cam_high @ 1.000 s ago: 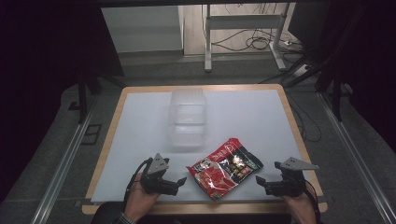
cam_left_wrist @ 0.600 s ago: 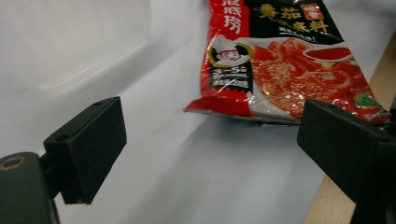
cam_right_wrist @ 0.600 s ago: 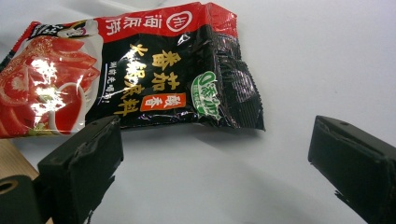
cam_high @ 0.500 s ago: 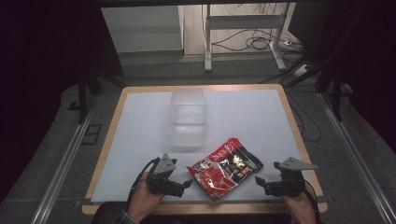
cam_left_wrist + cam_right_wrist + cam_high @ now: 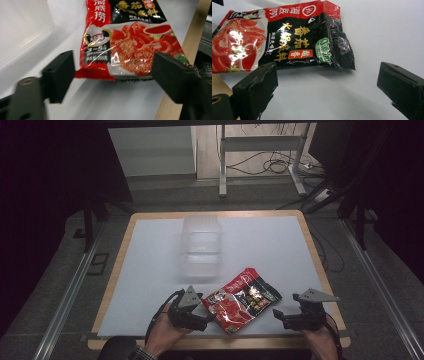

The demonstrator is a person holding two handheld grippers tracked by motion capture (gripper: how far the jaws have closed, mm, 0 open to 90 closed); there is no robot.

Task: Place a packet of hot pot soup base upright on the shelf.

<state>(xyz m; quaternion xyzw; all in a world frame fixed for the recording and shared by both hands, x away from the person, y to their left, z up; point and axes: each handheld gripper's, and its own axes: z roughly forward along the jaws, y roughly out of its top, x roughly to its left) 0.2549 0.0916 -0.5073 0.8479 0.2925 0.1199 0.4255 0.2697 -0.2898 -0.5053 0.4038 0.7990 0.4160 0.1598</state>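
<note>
Two grippers, left and right, flank the sauce packet with jaws apart, reaching stage; next, I judge, the left must close on its near-left edge.

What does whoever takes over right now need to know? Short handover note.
Left gripper: open, jaws either side of the sauce packet's near edge, not closed on it.
Right gripper: open, just off the packet's other end, holding nothing.
Packet lies flat at the table's front edge; the clear plastic container sits beyond it at mid-table, apparently empty.
Done: nothing grasped yet.
Left: probably grip the packet and lift it, perhaps into the container.
</note>
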